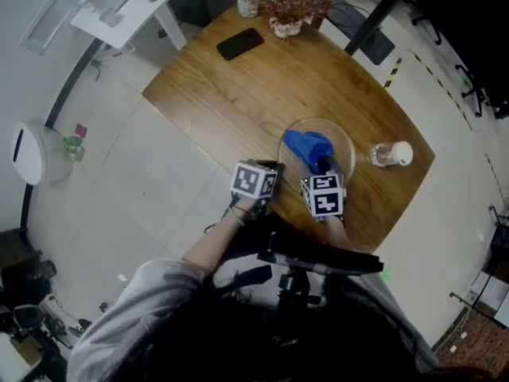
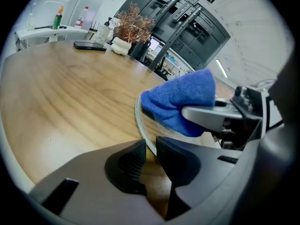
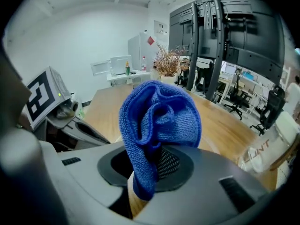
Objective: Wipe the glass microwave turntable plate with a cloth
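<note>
Left gripper: jaws nearly together, pinching the near rim of the glass turntable plate; the rim edge sits right in the narrow gap between them. Right gripper: jaws clamped on a blue cloth, the bunched folds standing up out of the jaws and a tail hanging down between them.

Head view: cloth lies on the plate's near-left part, touching the glass, with the right gripper just behind it. The left gripper is at the plate's near-left edge, just beside the right one, marker cubes side by side. Plate sits on the wooden worktop near its front edge; cannot tell whether the gripped side is lifted off the wood.

Just right of the plate, a clear plastic bottle with a white cap lies on its side, close to the plate but apart. At the far end of the worktop, well apart: a dark phone lying flat, a dried plant in a white pot, and a small pump bottle beside it.
</note>
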### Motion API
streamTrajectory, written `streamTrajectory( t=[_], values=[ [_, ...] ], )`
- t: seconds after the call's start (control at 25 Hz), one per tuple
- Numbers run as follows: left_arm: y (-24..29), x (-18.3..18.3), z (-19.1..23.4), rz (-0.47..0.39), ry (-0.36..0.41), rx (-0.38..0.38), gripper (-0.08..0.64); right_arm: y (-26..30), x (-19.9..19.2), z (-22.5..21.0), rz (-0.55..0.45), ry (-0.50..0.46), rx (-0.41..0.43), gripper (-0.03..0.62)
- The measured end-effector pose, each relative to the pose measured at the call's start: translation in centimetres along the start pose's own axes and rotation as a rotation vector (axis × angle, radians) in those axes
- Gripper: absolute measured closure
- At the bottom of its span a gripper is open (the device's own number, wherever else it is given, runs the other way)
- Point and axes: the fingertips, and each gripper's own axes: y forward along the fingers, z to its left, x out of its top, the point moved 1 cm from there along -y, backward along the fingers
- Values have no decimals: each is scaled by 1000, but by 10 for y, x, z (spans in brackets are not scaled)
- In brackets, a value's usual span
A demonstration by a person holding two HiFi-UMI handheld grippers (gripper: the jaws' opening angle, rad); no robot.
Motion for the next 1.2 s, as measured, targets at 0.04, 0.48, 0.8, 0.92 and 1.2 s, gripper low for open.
streamTrajectory(
  t=[0.04, 0.48, 0.8, 0.92, 1.2],
  values=[
    [0, 0, 0, -2, 1, 1, 495, -5, -5, 5, 4, 10, 8, 503],
    [-1, -1, 0, -10, 13, 16, 495, -47, -70, 42, 60, -24, 99, 502],
    [0, -1, -1, -12, 11, 15, 495, -61, -57, 29, 28, 4, 63, 503],
    [-2, 0, 0, -18, 17, 21, 495, -53, -42, 6, -5, -7, 24, 503],
    [0, -3, -1, -24, 26, 27, 495, -23, 1, -59, -54, -53, -98, 503]
  ],
)
